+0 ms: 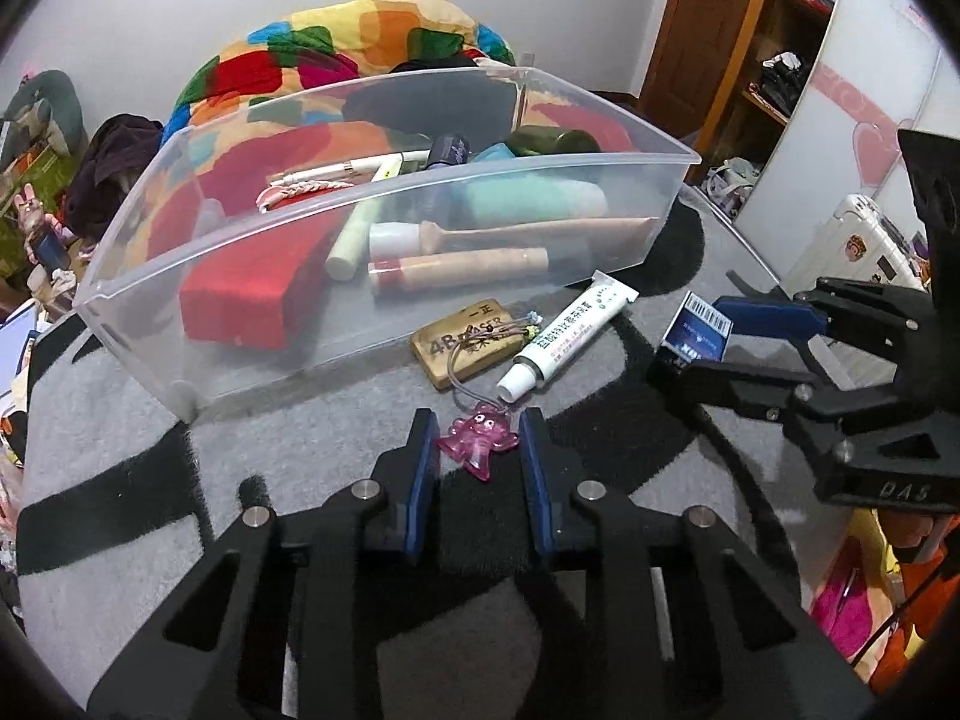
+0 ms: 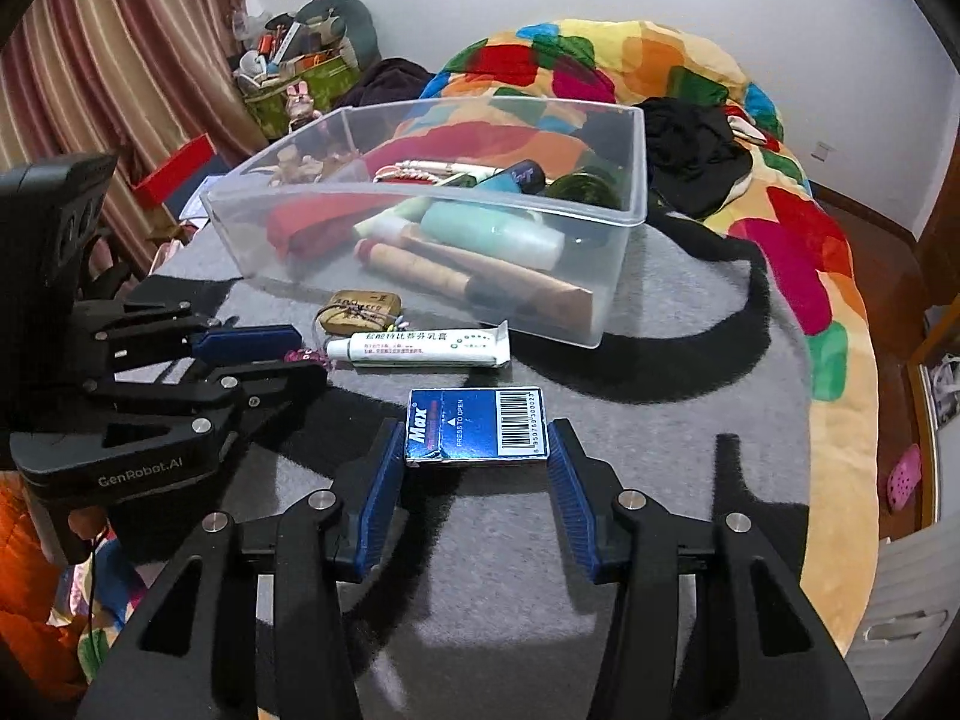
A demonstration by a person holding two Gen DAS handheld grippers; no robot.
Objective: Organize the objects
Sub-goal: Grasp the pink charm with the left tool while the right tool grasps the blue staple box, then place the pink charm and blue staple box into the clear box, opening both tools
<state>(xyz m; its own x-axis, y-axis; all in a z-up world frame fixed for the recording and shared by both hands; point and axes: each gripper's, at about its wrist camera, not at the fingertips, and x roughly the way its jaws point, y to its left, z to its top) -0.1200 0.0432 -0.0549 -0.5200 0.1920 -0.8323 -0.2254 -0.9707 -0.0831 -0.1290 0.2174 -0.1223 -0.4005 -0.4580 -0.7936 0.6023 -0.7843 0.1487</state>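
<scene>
The pink charm [image 1: 477,447], a small translucent plastic figure on a thin cord, sits between the blue pads of my left gripper [image 1: 477,444]; both pads look to be pressed against its sides, so I read that grip as clamped on it. My right gripper [image 2: 477,450] is clamped on the blue box [image 2: 475,426], a flat glossy carton with a barcode and "Max" printed on top, lying on the grey felt mat [image 2: 690,360].

Only my left camera shows the charm's shape clearly; in the right view it is a pink speck beside the left fingers. The right view alone shows the box's printed top; from the left I see just one corner of it [image 1: 696,333] between the right pads.

Past the charm its cord loops up to a wooden tag [image 1: 465,345], rectangular with rounded edges and dark lettering. Just beside it lies a white ointment tube [image 1: 567,324], crimped at one end, capped at the other. Behind both stands the clear plastic bin [image 1: 384,180], thin-walled and holding bottles, a wooden-handled tool and a red block. A patchwork blanket [image 2: 798,228] lies beyond.
</scene>
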